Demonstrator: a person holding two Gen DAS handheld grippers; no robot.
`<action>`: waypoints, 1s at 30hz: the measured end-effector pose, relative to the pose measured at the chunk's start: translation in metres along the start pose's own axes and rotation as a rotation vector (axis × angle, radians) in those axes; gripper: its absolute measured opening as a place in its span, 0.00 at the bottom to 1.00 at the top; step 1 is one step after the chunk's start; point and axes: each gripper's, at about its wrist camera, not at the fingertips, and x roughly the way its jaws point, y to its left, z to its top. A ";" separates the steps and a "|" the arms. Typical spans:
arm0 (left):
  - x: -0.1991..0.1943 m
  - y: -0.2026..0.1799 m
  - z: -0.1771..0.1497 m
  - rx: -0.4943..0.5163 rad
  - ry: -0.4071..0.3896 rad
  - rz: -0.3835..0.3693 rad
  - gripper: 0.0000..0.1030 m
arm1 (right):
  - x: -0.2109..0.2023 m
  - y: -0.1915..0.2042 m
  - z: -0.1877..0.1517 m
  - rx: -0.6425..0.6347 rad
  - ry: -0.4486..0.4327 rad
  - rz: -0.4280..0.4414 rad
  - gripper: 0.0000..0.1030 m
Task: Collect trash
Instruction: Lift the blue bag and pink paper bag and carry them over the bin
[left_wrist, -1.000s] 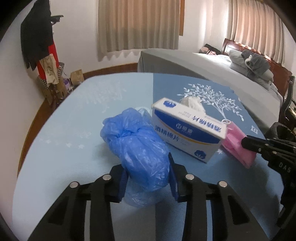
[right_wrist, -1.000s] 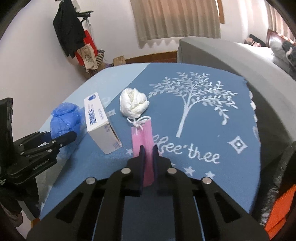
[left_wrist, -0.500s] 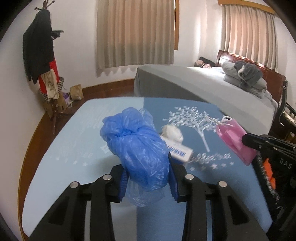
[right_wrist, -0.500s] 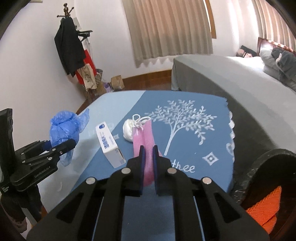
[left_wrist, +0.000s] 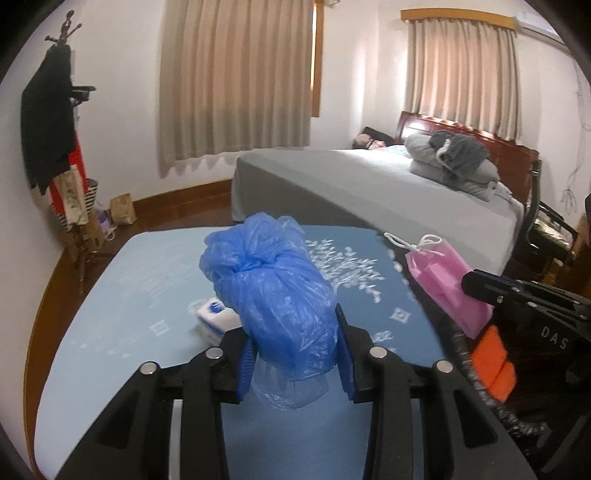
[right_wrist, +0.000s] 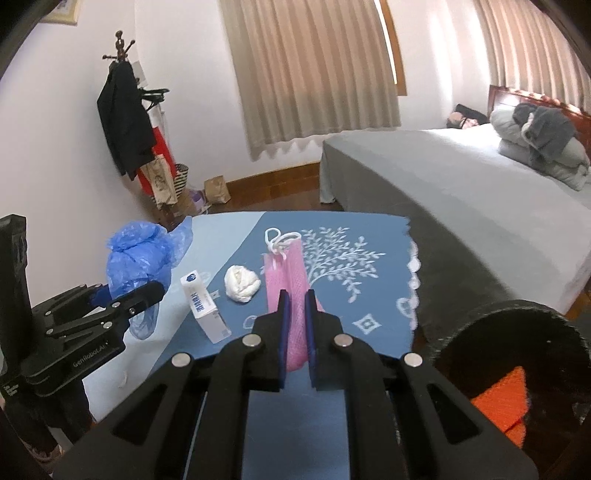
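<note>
Right wrist view: your right gripper (right_wrist: 295, 321) clamps pink pouch (right_wrist: 286, 280), left gripper (left_wrist: 293, 354) clamps blue bag (left_wrist: 269, 295), both above table (right_wrist: 369, 280). Carry step; next, swing right to black bin (right_wrist: 517, 332) (beside table), release.

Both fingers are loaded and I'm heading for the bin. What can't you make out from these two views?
- Black bin: right wrist view cuts it at the frame edge; only something orange shows inside.
- White box: left wrist view, mostly hidden behind the blue plastic bag.
- Box print: right wrist view, too small to read.
- Pink pouch: contents unseen; its lower end sits between the fingers.
</note>
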 end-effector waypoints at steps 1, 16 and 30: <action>0.000 -0.003 0.001 0.004 -0.003 -0.008 0.36 | -0.005 -0.004 0.000 0.003 -0.006 -0.010 0.08; -0.002 -0.078 0.011 0.085 -0.046 -0.156 0.36 | -0.068 -0.056 -0.013 0.072 -0.080 -0.142 0.08; 0.003 -0.170 0.010 0.185 -0.056 -0.330 0.36 | -0.114 -0.116 -0.044 0.156 -0.101 -0.287 0.08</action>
